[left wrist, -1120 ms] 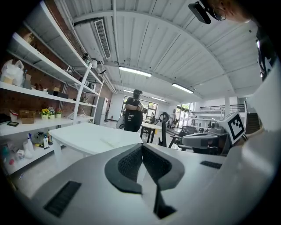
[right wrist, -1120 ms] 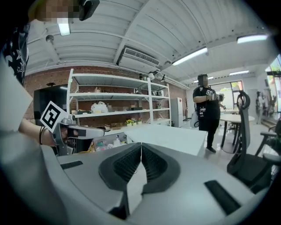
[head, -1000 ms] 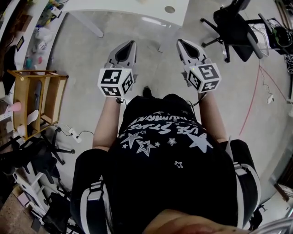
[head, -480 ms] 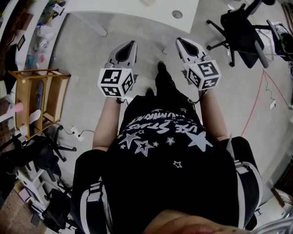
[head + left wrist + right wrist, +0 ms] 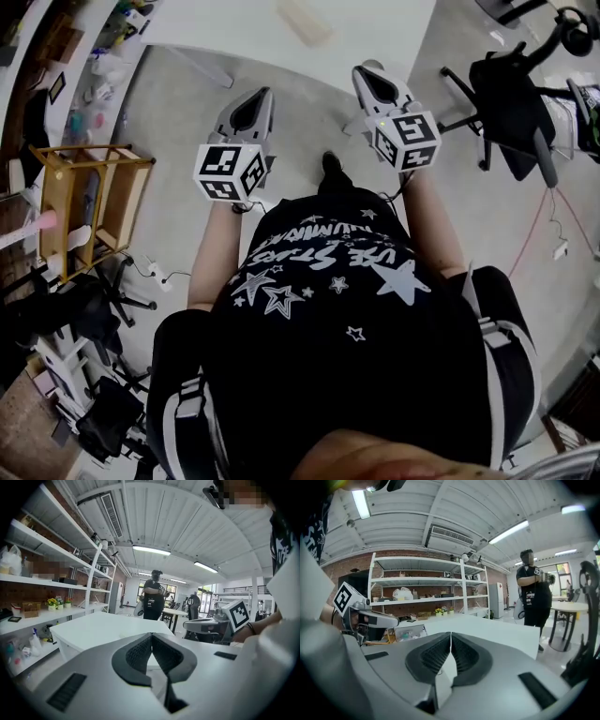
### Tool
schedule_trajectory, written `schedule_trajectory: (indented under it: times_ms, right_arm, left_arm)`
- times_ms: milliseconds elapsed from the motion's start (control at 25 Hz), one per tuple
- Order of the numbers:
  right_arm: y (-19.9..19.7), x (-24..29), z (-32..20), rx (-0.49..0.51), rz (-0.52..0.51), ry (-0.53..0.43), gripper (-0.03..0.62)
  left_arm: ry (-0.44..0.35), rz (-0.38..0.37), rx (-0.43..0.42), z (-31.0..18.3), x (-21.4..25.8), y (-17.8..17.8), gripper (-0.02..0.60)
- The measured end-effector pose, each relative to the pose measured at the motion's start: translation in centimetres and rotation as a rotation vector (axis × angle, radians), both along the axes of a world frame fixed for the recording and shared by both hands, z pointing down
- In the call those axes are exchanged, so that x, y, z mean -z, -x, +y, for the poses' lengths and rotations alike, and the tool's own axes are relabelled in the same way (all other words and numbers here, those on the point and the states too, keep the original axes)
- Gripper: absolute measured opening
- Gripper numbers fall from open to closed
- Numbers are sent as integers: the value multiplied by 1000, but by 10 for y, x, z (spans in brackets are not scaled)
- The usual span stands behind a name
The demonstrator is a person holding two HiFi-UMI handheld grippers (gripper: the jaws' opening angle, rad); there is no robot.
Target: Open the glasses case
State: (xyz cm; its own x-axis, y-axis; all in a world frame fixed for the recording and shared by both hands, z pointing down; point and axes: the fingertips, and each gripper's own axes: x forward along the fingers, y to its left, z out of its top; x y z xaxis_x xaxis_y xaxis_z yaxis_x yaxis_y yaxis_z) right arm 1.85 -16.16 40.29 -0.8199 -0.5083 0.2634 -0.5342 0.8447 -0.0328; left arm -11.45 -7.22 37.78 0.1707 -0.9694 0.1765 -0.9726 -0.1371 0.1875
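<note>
Head view: table nearer left gripper, right gripper.

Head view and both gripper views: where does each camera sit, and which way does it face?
Head view: on the person's head, looking steeply down at floor and table; shows torso, forearms, left gripper, right gripper.
Left gripper view: on the left gripper, looking along its shut fingers at table and shelves; right gripper at right.
Right gripper view: on the right gripper, along its shut fingers toward the table; left gripper at left.
Shared: both gripper views show the table and a bystander.
</note>
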Motion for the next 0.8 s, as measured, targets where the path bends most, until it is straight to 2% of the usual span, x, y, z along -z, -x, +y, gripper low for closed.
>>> schedule_trajectory:
  times_ms: [360, 600, 800]
  right_arm:
    - [5, -21, -68, 43, 3, 74, 8]
    - [20, -38, -92, 106, 34, 88, 8]
    - [31, -48, -104, 129, 53, 87, 8]
  left_arm:
    - [34, -15, 11, -70, -9, -3, 12]
    - [29, 37, -13, -104, -19, -1, 14]
    - [57, 28, 6, -125, -34, 9, 14]
